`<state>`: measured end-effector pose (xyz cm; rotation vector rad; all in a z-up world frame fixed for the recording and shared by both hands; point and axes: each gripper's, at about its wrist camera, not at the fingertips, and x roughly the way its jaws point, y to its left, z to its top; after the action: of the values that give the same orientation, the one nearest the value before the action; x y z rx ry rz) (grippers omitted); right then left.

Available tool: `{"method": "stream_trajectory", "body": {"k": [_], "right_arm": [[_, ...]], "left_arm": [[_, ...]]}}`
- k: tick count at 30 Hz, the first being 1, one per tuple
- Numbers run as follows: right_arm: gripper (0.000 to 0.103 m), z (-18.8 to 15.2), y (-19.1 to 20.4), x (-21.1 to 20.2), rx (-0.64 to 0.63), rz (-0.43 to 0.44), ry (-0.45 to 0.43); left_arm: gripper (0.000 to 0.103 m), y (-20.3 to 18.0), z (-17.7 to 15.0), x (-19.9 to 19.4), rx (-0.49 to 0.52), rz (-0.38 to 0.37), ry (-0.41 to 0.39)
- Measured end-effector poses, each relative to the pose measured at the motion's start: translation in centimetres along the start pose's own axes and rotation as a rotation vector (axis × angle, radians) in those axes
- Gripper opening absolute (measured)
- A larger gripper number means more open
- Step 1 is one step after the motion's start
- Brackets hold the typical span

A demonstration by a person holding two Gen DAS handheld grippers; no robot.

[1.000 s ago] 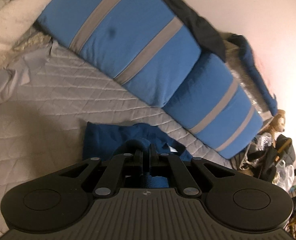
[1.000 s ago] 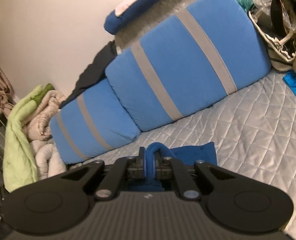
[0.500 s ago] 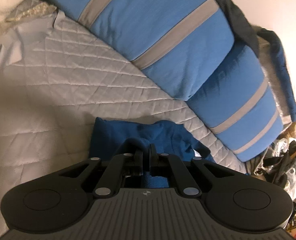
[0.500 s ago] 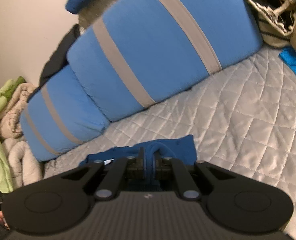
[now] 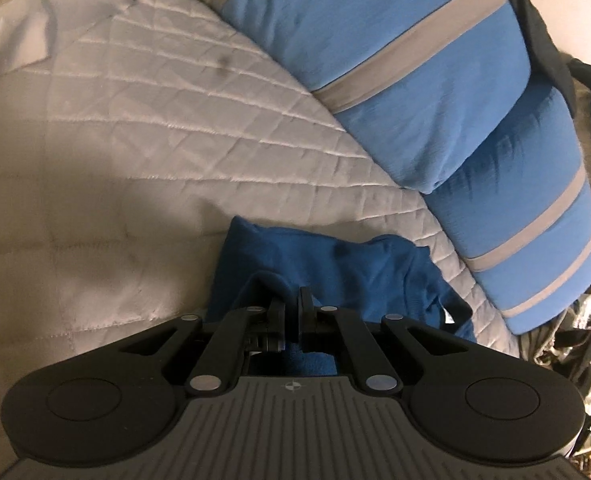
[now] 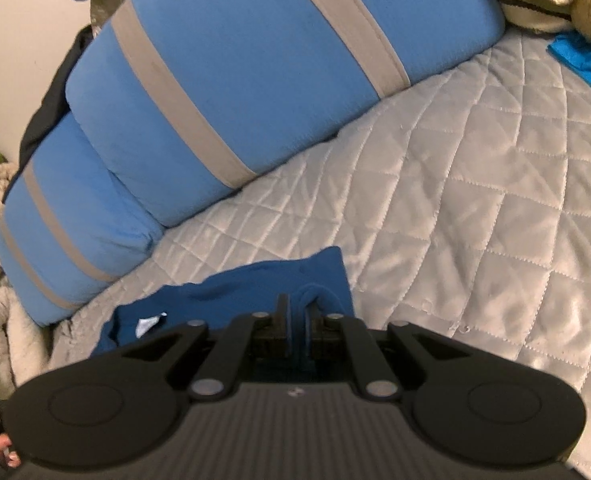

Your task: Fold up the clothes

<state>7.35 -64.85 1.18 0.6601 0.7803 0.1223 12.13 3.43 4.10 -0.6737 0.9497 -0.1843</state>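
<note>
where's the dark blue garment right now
The dark blue garment lies bunched on the quilted bedspread just short of the striped blue pillows, pinched by both the left gripper and right gripper.

The bed (image 5: 143, 128) is covered by a grey quilted spread. A dark blue garment (image 5: 335, 268) is spread on it, and two blue pillows (image 6: 235, 80) with grey stripes are laid along its far edge.

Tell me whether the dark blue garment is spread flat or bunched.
Bunched. The dark blue garment lies rumpled on the quilt, its edge pinched up by the left gripper and right gripper.
</note>
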Motion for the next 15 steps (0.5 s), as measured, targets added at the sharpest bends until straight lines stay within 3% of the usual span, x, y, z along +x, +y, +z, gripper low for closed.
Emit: {"method": "stream_trajectory", "body": {"k": [5,6,7,8,9,11,15], "right_arm": [[0.014,-0.3,0.1,-0.1,-0.024,-0.01,0.013],[0.02,-0.3,0.1,-0.2,-0.024,-0.01,0.015],[0.039,-0.3,0.2,-0.4,-0.023,-0.008,0.016],[0.051,-0.3,0.3,-0.5,-0.021,-0.006,0.017],[0.057,-0.3,0.5,-0.8,-0.023,-0.003,0.017],[0.088,-0.3,1.0,-1.3,-0.037,-0.003,0.012],[0.1,-0.7,2.6,-2.7,-0.15,-0.028,0.002]], "left_arm": [[0.008,0.2,-0.2,-0.1,-0.012,-0.002,-0.01],[0.008,0.1,-0.2,-0.1,-0.014,0.0,-0.008],[0.009,0.0,-0.2,-0.1,-0.012,0.001,-0.006],[0.013,-0.2,-0.2,-0.2,-0.005,0.01,-0.002],[0.015,-0.5,-0.2,-0.3,0.006,0.022,0.002],[0.034,-1.1,-0.3,-0.8,0.034,0.036,0.002],[0.055,-2.6,-1.1,-2.5,0.139,0.086,-0.032]]}}
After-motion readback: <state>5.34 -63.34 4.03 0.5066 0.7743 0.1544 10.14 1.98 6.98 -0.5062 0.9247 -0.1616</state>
